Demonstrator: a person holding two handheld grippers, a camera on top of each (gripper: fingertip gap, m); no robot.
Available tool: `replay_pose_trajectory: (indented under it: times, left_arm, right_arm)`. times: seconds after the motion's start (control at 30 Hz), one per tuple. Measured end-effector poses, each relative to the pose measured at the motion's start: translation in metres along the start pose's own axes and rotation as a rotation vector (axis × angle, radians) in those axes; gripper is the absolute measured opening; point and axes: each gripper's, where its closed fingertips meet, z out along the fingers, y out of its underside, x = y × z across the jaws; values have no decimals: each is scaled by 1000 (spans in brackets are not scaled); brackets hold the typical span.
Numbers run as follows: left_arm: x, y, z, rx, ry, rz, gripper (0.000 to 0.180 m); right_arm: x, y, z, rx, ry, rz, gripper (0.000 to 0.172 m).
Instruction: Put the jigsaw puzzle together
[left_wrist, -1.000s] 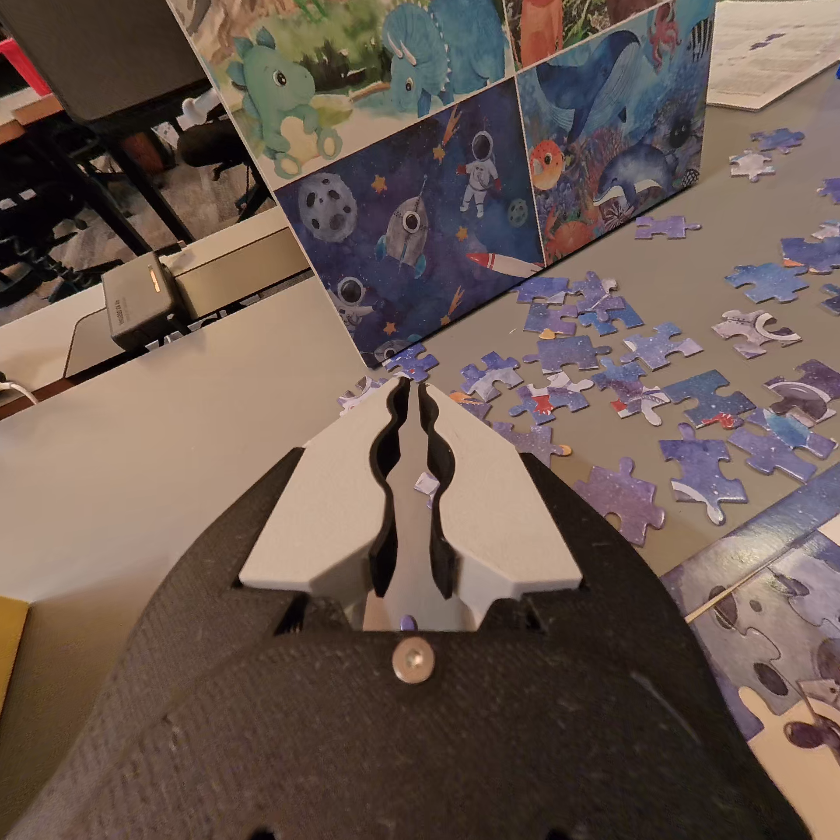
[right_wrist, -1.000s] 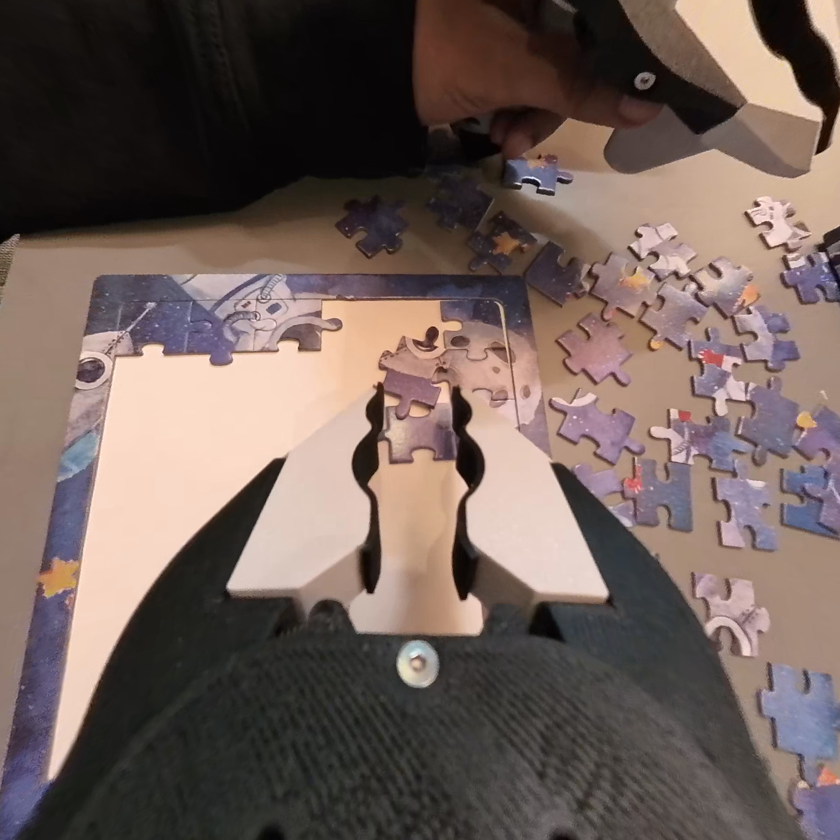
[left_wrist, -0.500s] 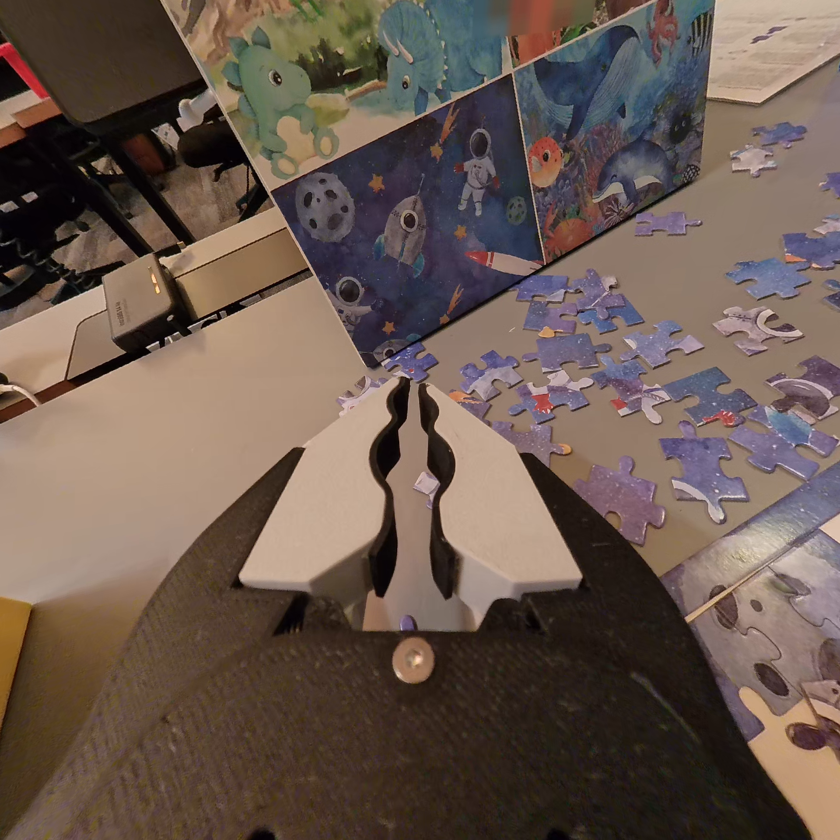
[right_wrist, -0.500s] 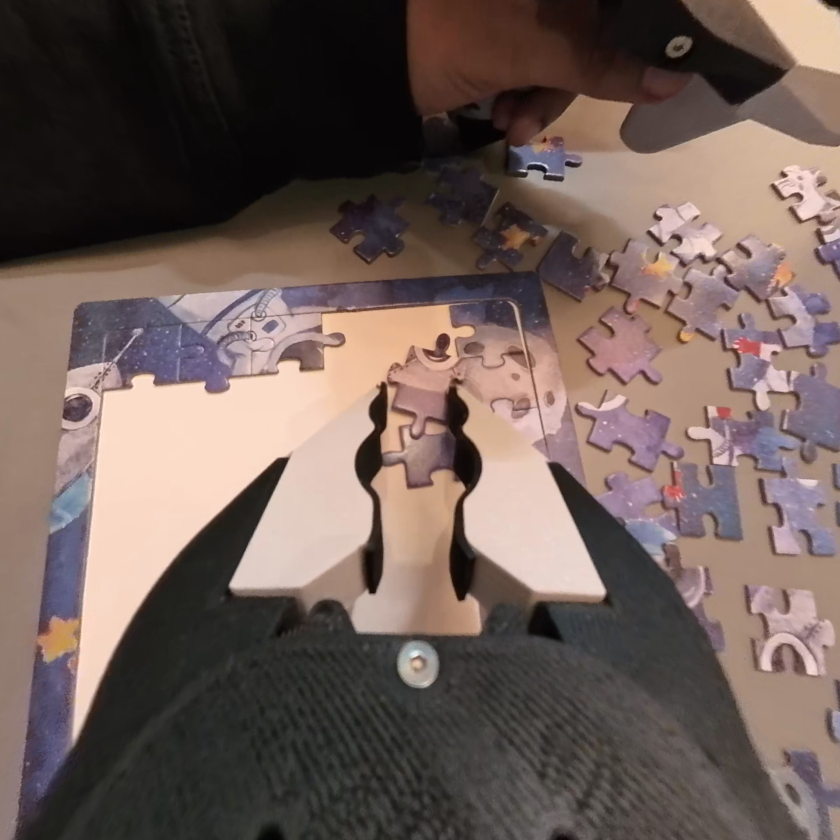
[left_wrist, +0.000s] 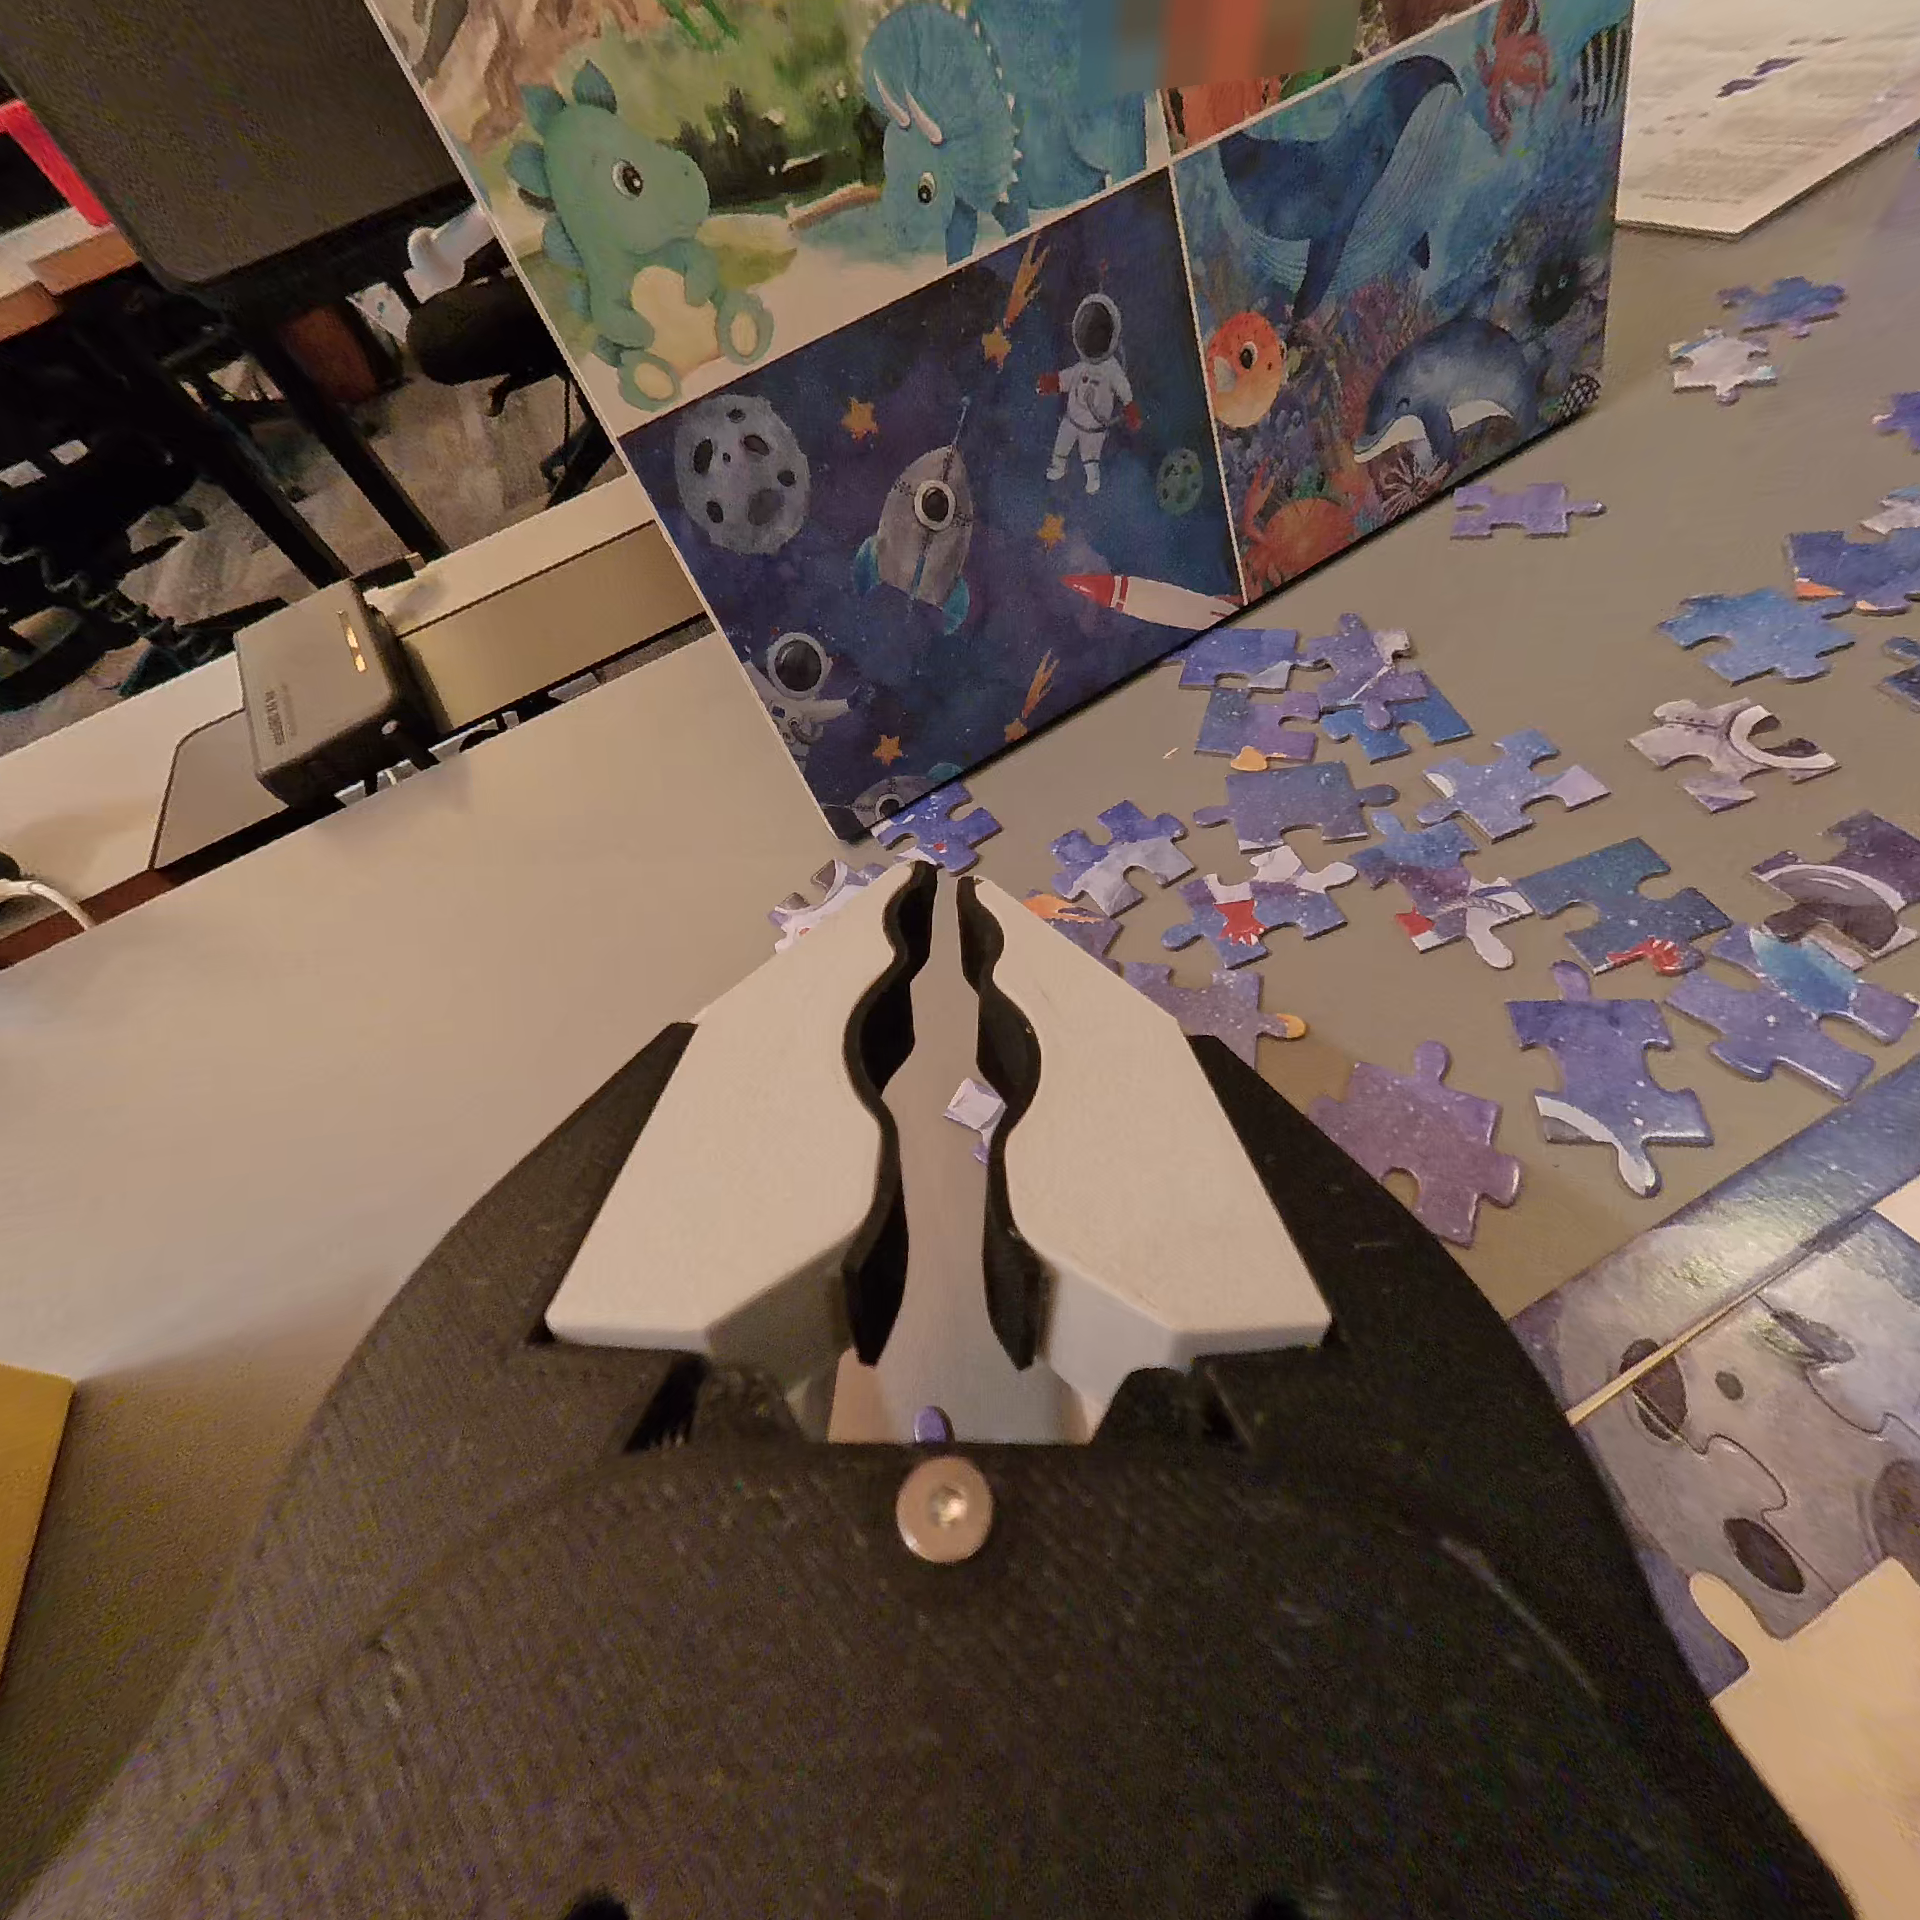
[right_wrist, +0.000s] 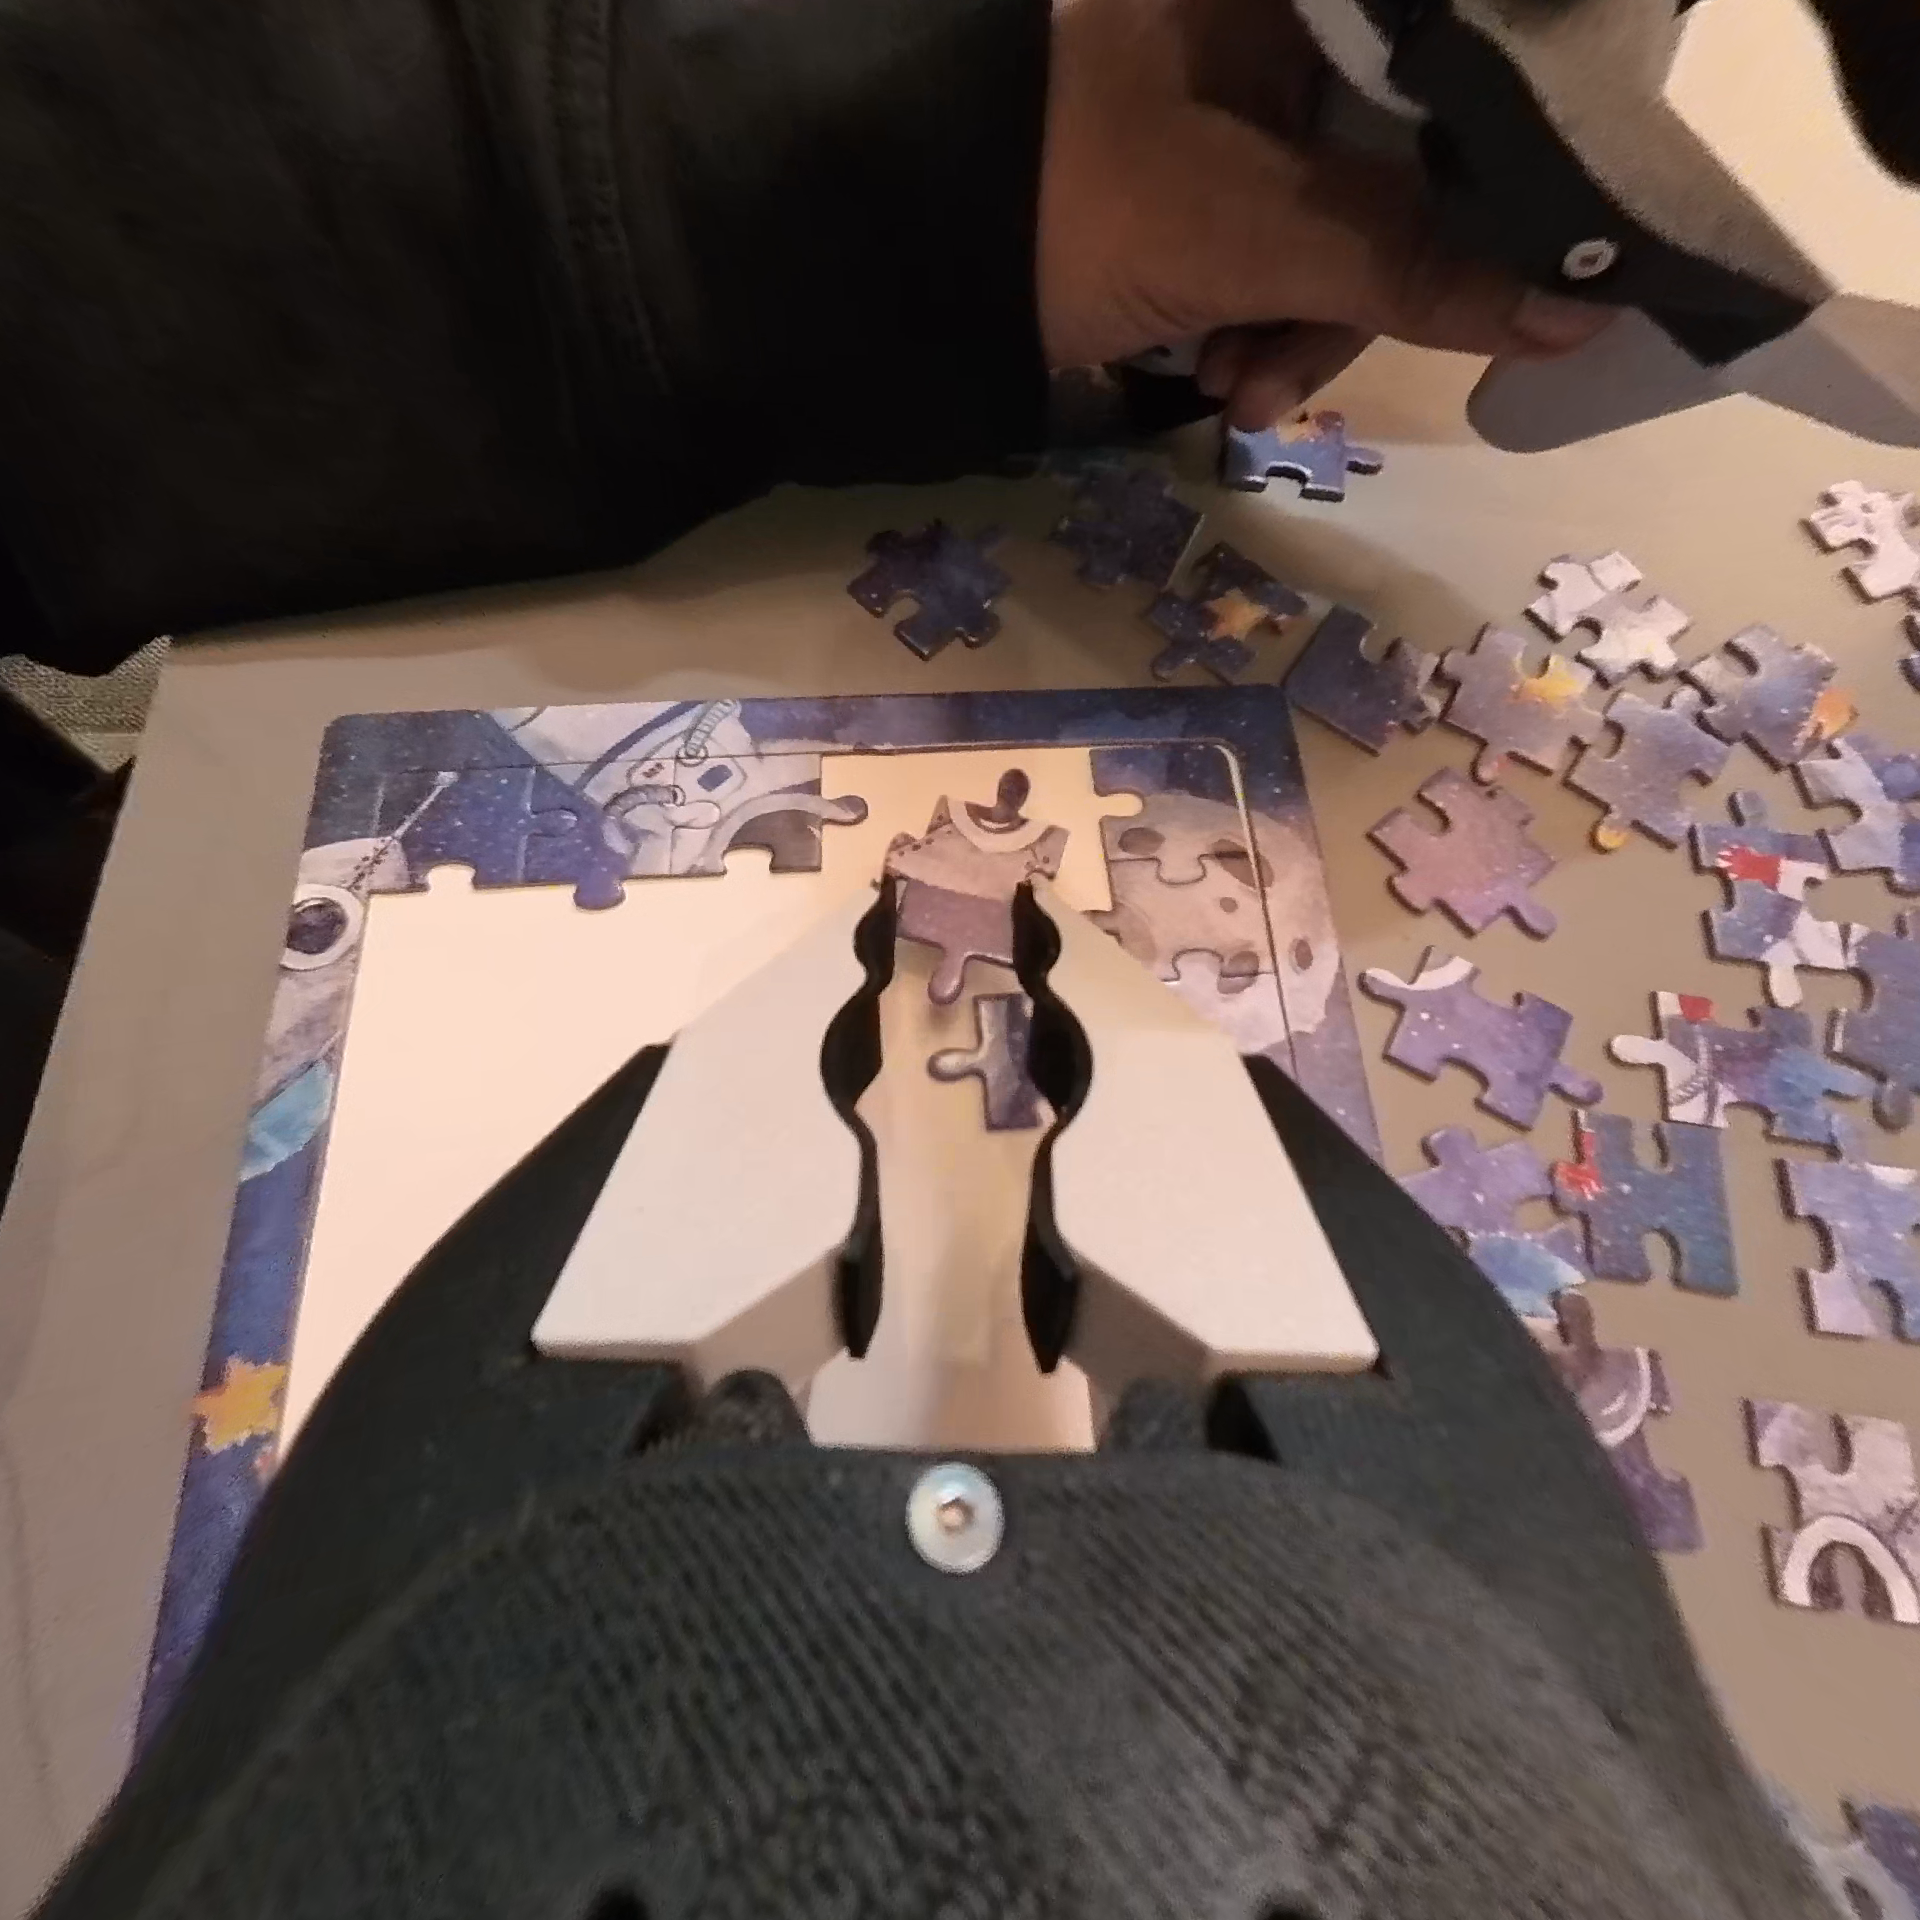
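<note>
My right gripper (right_wrist: 956, 894) is shut on a grey-purple puzzle piece (right_wrist: 966, 862), its tips pressing on the piece's two sides. It holds the piece over the open gap in the top row of the puzzle tray (right_wrist: 291, 1039). Joined pieces (right_wrist: 623, 821) fill the tray's top left and moon pieces (right_wrist: 1195, 883) its top right. Another loose piece (right_wrist: 997, 1049) lies on the tray between my fingers. My left gripper (left_wrist: 943, 883) is shut with nothing between its tips, above the table near a loose blue piece (left_wrist: 935, 826). A scrap of paper (left_wrist: 971, 1107) sticks to its right pad.
An illustrated puzzle box (left_wrist: 1039, 416) stands behind the left gripper. Several loose pieces (left_wrist: 1299, 800) are scattered to the right, also in the right wrist view (right_wrist: 1475, 852). A hand (right_wrist: 1247, 239) with a dark sleeve holds the left gripper. A black device (left_wrist: 312, 696) sits on the left. The tips of one gripper are about 20 cm away from the tips of the other. My left tips are roughly 30 cm from the black device (left_wrist: 312, 696).
My right gripper moved forward over the tray toward the top row and its jaws narrowed onto the grey-purple piece, leaving the other piece behind. The left gripper has barely moved.
</note>
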Motion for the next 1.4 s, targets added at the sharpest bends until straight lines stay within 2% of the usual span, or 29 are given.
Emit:
replay_pose_trajectory:
  times: [0.2, 0.37, 0.67, 1.0, 1.4]
  left_arm:
    - [-1, 0, 0, -1, -1, -1, 3]
    - [-1, 0, 0, -2, -1, -2, 3]
    - [-1, 1, 0, -5, -3, 3, 3]
    - [-1, 1, 0, -6, -3, 7, 3]
    - [-1, 1, 0, -7, -3, 6, 3]
  right_arm:
    - [33, 6, -36, 36, 108, 18, 21]
    - [40, 18, -57, 42, 71, 19, 21]
    - [26, 51, -46, -92, -28, -27, 21]
    - [4, 54, -45, -99, -156, -28, 21]
    - [5, 48, -45, -77, -135, -23, 21]
